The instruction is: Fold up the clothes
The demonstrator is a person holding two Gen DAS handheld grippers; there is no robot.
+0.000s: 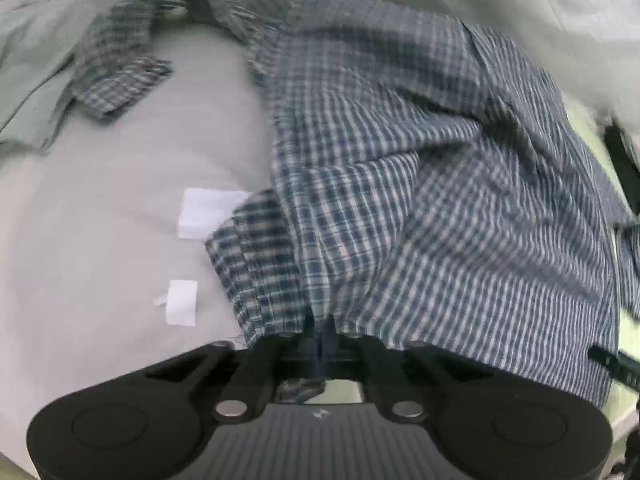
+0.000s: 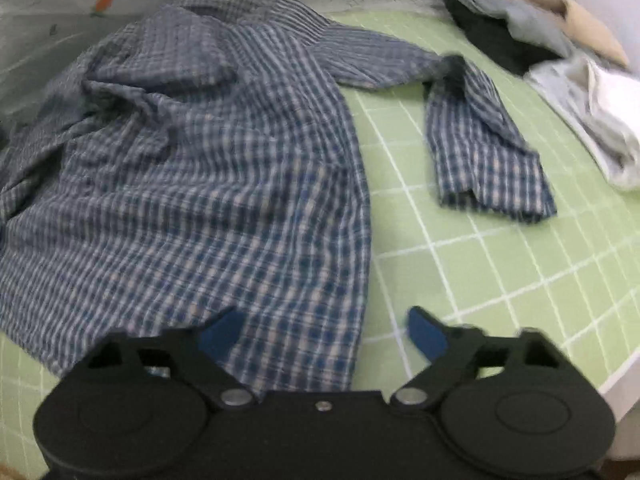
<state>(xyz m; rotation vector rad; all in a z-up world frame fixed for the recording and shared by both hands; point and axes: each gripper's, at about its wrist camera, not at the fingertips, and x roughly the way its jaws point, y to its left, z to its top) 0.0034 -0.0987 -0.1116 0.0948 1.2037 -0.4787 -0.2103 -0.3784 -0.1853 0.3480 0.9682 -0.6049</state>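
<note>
Shirt (image 2: pixel 208 168), blue plaid, lies crumpled on the green grid mat (image 2: pixel 500 264), one sleeve (image 2: pixel 484 140) flung out to its right. Our left gripper (image 1: pixel 319 326) is pinched on the shirt's hem; right gripper (image 2: pixel 322 330) hangs spread w/ nothing between its tips, over the shirt's near right corner. Risk as we judge it: a one-sided pull bunches the fabric more. Room: bare mat right of shirt; clothes pile (image 2: pixel 560 60) beyond the sleeve; mat edge near.

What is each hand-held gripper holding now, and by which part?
The left hand-held gripper is shut on the blue-and-white checked cotton shirt, pinching its edge near a label. The right hand-held gripper is open above the shirt, holding nothing.
</note>
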